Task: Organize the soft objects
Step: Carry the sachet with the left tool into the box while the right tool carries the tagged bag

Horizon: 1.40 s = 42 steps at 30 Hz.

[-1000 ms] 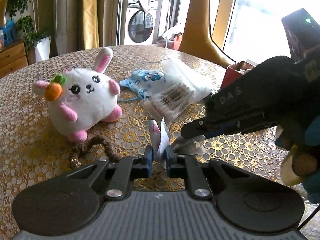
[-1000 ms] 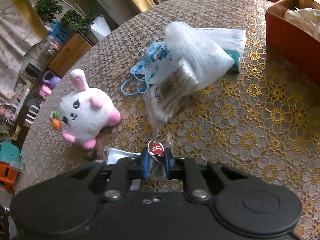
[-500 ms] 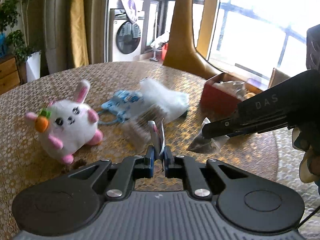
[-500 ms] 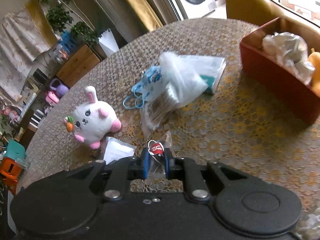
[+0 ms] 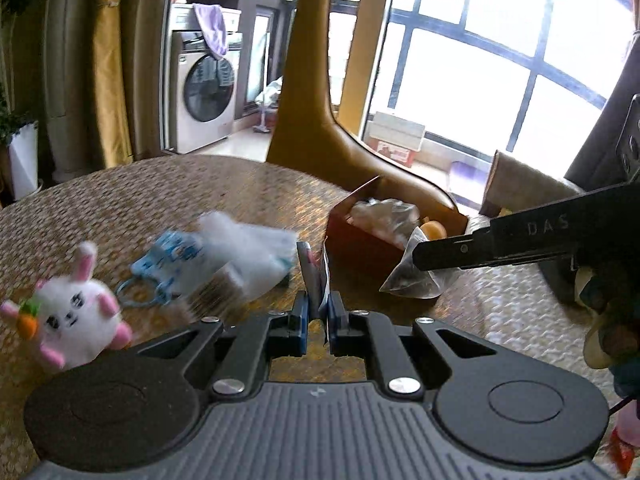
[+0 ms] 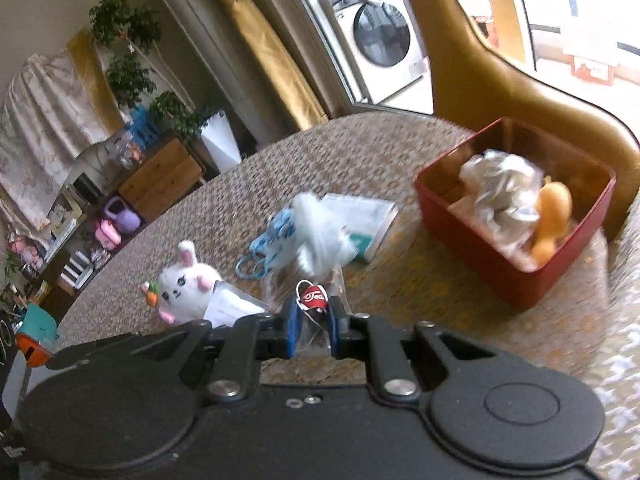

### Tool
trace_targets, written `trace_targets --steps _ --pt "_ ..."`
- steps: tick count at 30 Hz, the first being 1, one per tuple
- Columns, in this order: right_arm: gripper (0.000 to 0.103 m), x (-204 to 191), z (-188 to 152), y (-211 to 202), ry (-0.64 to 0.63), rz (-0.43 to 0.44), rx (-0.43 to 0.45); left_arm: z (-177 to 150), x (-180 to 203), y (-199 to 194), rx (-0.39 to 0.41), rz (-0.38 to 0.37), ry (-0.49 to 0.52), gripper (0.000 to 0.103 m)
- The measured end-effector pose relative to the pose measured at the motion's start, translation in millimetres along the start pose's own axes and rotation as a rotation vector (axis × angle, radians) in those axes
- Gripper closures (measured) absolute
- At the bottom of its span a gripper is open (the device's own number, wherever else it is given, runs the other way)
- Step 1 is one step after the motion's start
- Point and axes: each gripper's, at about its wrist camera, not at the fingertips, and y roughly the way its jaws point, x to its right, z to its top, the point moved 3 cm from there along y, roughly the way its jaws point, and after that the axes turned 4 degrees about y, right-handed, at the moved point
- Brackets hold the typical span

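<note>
My left gripper is shut on a thin white packet that stands up between its fingers, held above the table. My right gripper is shut on a clear tea bag pouch with a red "Tea" tag; the pouch also shows in the left wrist view under the right gripper's black finger. A white plush bunny sits on the table at the left. A blue face mask and clear bags of cotton swabs lie beyond it.
A red box holding a crumpled plastic bag and an orange soft toy stands at the table's right side, by a tan chair. A tissue pack lies next to the mask. The round table has a gold lace cloth.
Both grippers have risen from the table, each with its item, and the red box has come into view. The right gripper with the tea pouch has moved toward the box.
</note>
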Motion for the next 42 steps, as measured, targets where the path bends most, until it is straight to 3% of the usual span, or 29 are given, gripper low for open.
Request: trace_targets --steps 10,23,42 --pt "0.089 39.3 34.5 -29.3 0.009 -0.044 0.082 45.1 43.3 30.6 0.002 -0.071 0.053 0.093" --pt "0.089 107.2 76.7 -38.8 0.063 -0.127 0.169 77.2 80.3 92.5 -0.086 -0.139 0.074 0.093" --pt "0.089 179.5 95.0 20.5 0.119 -0.267 0.129 100.3 70.6 209.2 -0.224 -0.059 0.016 0.093"
